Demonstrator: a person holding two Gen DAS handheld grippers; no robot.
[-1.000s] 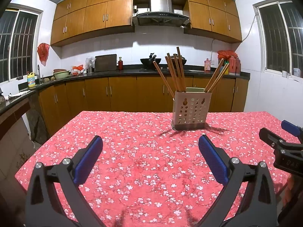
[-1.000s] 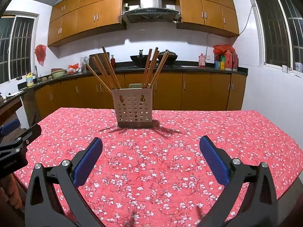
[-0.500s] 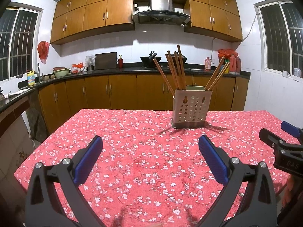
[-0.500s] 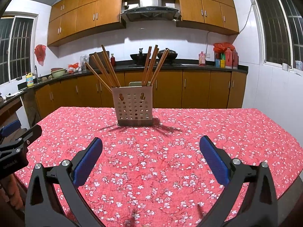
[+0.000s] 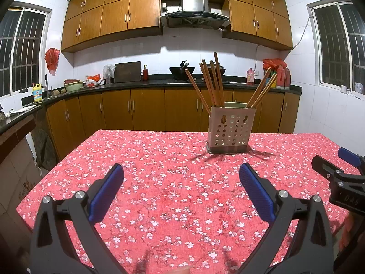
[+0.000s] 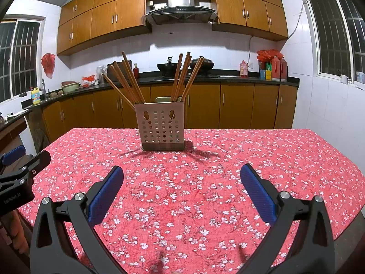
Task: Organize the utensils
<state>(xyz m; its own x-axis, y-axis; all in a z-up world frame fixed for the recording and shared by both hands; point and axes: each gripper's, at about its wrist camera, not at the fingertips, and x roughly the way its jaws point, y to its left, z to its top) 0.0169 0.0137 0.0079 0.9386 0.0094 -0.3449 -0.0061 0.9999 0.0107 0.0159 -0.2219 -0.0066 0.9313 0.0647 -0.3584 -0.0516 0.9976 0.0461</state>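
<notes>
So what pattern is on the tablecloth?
Red tablecloth with small white blossoms; clearest in the right wrist view.

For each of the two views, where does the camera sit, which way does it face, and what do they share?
Left wrist: on the left gripper, open, facing the beige perforated utensil holder of wooden chopsticks; right gripper at right edge.
Right wrist: on the right gripper, open, facing the same holder; left gripper at left edge.
Shared: the red floral tablecloth, holder, kitchen cabinets behind.

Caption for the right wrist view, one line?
Open right gripper faces a chopstick holder on the red floral tablecloth, chopsticks fanned out.
</notes>
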